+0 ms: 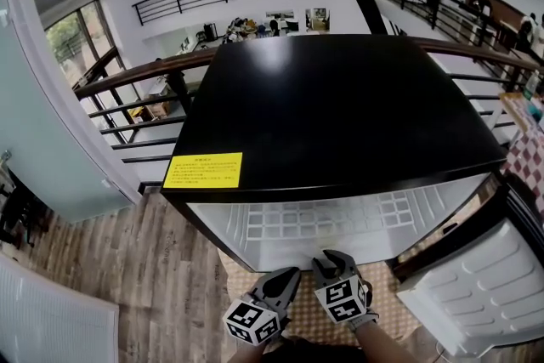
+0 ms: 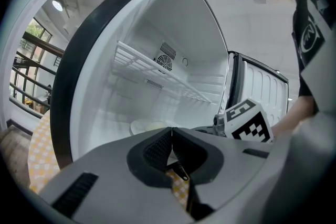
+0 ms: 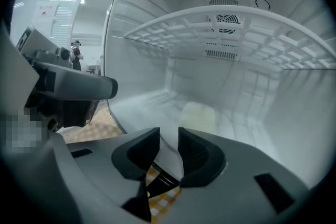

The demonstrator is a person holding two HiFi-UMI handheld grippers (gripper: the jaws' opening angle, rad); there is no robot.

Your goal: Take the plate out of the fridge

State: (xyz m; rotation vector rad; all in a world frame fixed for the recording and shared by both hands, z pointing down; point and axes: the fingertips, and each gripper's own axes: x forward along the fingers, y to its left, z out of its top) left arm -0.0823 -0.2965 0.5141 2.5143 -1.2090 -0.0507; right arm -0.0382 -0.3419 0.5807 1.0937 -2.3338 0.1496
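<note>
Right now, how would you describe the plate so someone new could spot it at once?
Look into the open black-topped fridge, under its white wire shelf. On the fridge's white floor lies a round, flat plate. It is faintly cream against the white walls and is the only loose thing visible inside.

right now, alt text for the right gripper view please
The right claw, jaws apart and empty, points into an open white fridge at a pale plate on its floor. A wire shelf spans above it.

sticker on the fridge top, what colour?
Yellow, with dark print. The sticker shows best in the head view.
</note>
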